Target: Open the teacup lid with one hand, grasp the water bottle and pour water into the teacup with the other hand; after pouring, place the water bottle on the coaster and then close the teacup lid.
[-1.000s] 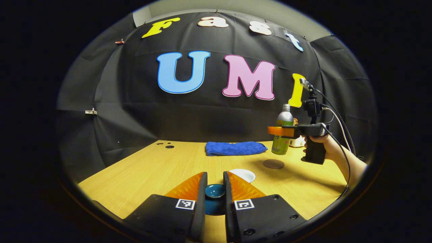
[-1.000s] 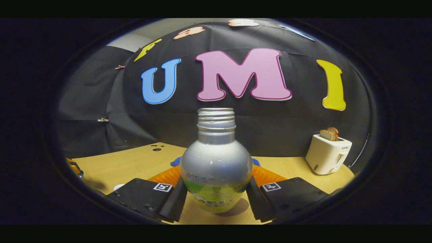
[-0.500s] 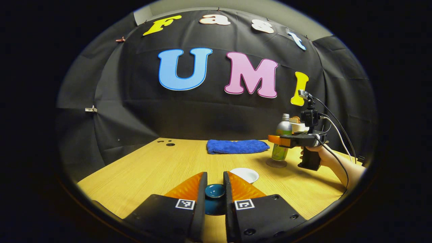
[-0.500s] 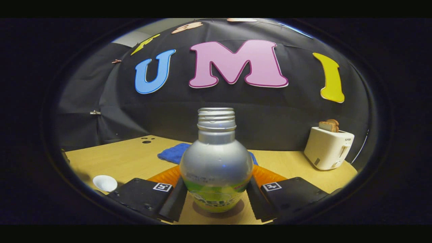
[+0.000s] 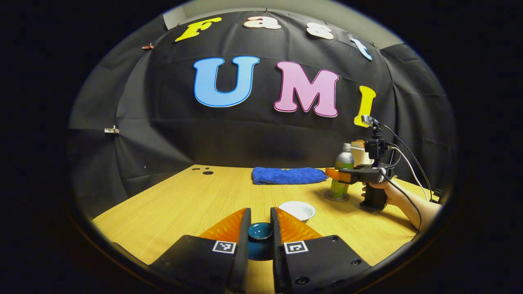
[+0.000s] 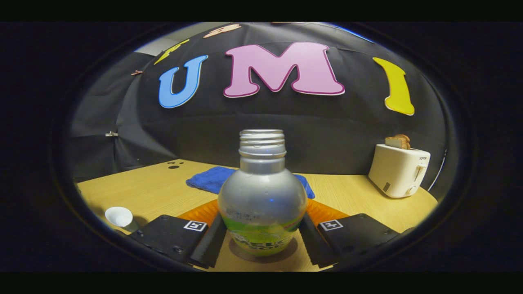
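Note:
My left gripper [image 5: 260, 210] is shut on the dark teal teacup lid [image 5: 260, 232] and holds it just above the table, low in the left gripper view. The open white teacup [image 5: 297, 210] stands just beyond it to the right, and shows again at the left edge [image 6: 118, 215] of the right gripper view. My right gripper [image 6: 261, 212] is shut on the silver and green water bottle [image 6: 261, 163], which stands upright and uncapped on the round dark coaster [image 6: 249, 256]. From the left gripper view, bottle [image 5: 342, 173], coaster [image 5: 336, 198] and right gripper [image 5: 333, 174] sit at the far right.
A folded blue towel [image 5: 288, 175] lies at the back of the wooden table [image 5: 196, 204]. A white toaster [image 6: 399, 169] with bread in it stands at the back right. A person's hand [image 5: 392, 195] and cables trail from the right gripper.
The right gripper brought the bottle down from the air and over onto the coaster. The left gripper kept hold of the lid and barely moved.

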### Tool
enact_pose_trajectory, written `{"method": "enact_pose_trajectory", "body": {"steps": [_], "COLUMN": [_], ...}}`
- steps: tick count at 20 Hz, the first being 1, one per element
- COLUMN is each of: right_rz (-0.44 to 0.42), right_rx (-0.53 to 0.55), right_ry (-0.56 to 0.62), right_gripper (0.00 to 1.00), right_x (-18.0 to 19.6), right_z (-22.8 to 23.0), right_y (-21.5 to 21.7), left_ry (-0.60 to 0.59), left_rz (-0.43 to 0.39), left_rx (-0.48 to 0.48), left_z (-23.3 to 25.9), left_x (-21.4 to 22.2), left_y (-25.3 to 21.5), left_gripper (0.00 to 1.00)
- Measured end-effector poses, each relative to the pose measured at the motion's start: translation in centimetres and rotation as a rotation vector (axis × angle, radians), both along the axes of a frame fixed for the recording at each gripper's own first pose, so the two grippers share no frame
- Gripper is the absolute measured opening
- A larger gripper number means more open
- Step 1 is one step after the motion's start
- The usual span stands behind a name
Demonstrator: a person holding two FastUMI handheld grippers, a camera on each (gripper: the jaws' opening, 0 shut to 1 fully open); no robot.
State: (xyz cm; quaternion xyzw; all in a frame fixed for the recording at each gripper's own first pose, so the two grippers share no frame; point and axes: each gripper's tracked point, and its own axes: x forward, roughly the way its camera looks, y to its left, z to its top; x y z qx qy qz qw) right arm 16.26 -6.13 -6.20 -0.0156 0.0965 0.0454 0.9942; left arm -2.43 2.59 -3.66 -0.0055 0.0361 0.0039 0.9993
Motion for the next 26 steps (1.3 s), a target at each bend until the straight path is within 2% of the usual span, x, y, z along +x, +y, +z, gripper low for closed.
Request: {"method": "enact_pose_trajectory", "body": {"steps": [2,3,4,5,8,11,12,16,17,18,20,21,26], "right_rz": [-0.011,-0.016,-0.019,-0.028,-0.066,-0.061,-0.059,-0.055,-0.074,-0.088,-0.093,-0.084,-0.034], "right_rx": [-0.004,-0.007,-0.010,-0.013,-0.010,0.014,0.016,-0.025,-0.052,-0.076,-0.092,-0.092,-0.070], "right_ry": [-0.001,-0.002,-0.005,-0.011,-0.037,-0.019,-0.028,-0.048,-0.060,-0.069,-0.079,-0.079,-0.071], "right_gripper": [0.85,0.92,0.93,1.00,1.00,1.00,1.00,1.00,1.00,1.00,0.99,1.00,0.97], "right_x": [-0.1,-0.2,-0.2,-0.4,-0.8,-2.0,-2.5,-4.4,-4.9,-5.6,-7.2,-8.1,-13.2], "right_z": [0.1,0.2,0.2,0.4,1.6,1.8,2.0,2.3,2.5,2.6,3.0,3.2,4.2], "right_y": [-0.4,-0.5,-0.6,-0.7,-1.5,-0.9,-0.7,-0.2,-0.5,-0.8,-0.4,0.0,1.4], "left_ry": [-0.002,-0.004,-0.005,-0.006,-0.009,-0.017,-0.020,-0.032,-0.034,-0.040,-0.052,-0.054,-0.034], "left_rz": [-0.003,-0.005,-0.008,-0.009,-0.010,-0.015,-0.020,-0.036,-0.030,-0.021,-0.030,-0.039,-0.053], "left_rx": [0.004,0.005,0.006,0.008,0.011,0.014,0.011,0.015,0.016,0.013,-0.008,-0.017,-0.010], "left_z": [0.1,0.1,0.2,0.2,0.3,0.5,0.7,1.0,1.1,1.1,1.5,1.5,0.8], "left_x": [-0.1,-0.1,-0.1,-0.2,-0.5,-0.7,-0.7,-1.0,-1.1,-0.9,-0.3,0.2,3.0], "left_y": [-0.2,-0.3,-0.4,-0.5,-0.7,-1.1,-1.4,-2.3,-2.4,-2.4,-3.1,-3.6,-5.2], "left_gripper": [0.29,0.29,0.28,0.29,0.29,0.31,0.28,0.29,0.31,0.28,0.31,0.29,0.28]}}
